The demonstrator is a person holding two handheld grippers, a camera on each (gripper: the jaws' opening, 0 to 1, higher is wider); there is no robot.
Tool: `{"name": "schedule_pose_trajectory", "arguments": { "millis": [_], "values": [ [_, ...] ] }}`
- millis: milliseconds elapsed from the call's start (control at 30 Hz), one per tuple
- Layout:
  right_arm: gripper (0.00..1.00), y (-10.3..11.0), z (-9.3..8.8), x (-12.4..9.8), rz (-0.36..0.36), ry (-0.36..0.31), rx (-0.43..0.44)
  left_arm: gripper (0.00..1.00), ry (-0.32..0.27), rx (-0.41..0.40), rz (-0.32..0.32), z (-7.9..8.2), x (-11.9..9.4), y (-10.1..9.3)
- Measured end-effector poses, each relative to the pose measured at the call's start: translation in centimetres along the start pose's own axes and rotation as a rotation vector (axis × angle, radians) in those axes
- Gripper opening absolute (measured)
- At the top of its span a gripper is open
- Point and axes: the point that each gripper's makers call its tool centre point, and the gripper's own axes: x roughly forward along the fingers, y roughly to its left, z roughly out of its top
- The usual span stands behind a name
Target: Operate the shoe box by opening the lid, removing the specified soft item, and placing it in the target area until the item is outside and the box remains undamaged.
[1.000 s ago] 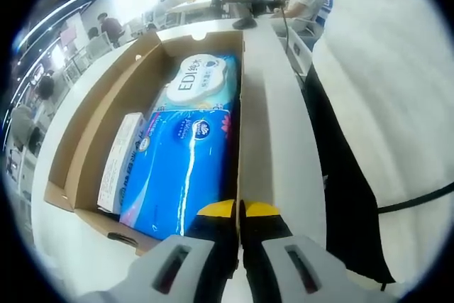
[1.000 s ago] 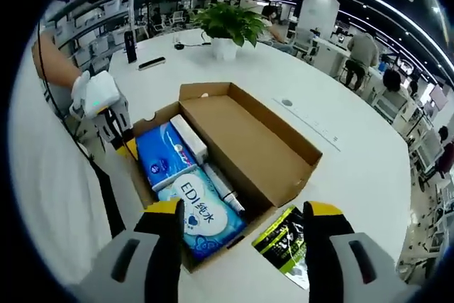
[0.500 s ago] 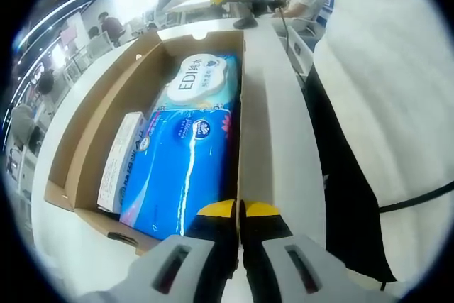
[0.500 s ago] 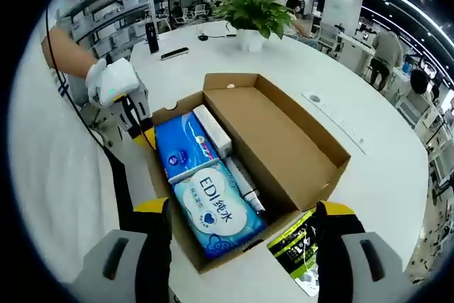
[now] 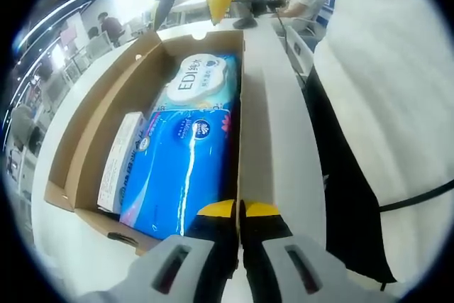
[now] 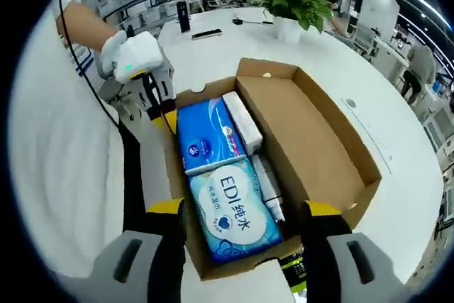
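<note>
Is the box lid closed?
No, the box is open, and the blue wipes pack and the tissue pack lie in plain sight inside it.

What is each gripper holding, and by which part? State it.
The left gripper is shut on the near side wall of the shoe box, at its top edge. The right gripper is open above the box, holding nothing.

left gripper (image 5: pixel 239 210): jaws pressed together | right gripper (image 6: pixel 241 211): jaws spread wide, pointing downward
</note>
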Motion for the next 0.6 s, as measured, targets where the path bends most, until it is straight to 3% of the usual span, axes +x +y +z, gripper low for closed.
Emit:
{"name": "schedule_pose_trajectory", "arguments": {
  "millis": [133,200,467,600],
  "values": [
    [0.64,0.7,0.5,0.7,0.072,0.028,0.018,0.01,0.0,0.0,0.0,0.0,0.0,0.0],
    [0.62,0.8,-0.1,1.1,0.094,0.084,0.035,0.01,0.0,-0.001,0.001,0.0,0.0,0.0],
    [0.62,0.9,-2.4,3.7,0.119,0.173,0.107,0.01,0.0,-0.002,0.002,0.0,0.0,0.1],
    [0.62,0.9,-2.2,4.6,0.132,0.152,0.088,0.01,-0.001,0.0,0.001,0.0,0.0,0.1]
  ]
}}
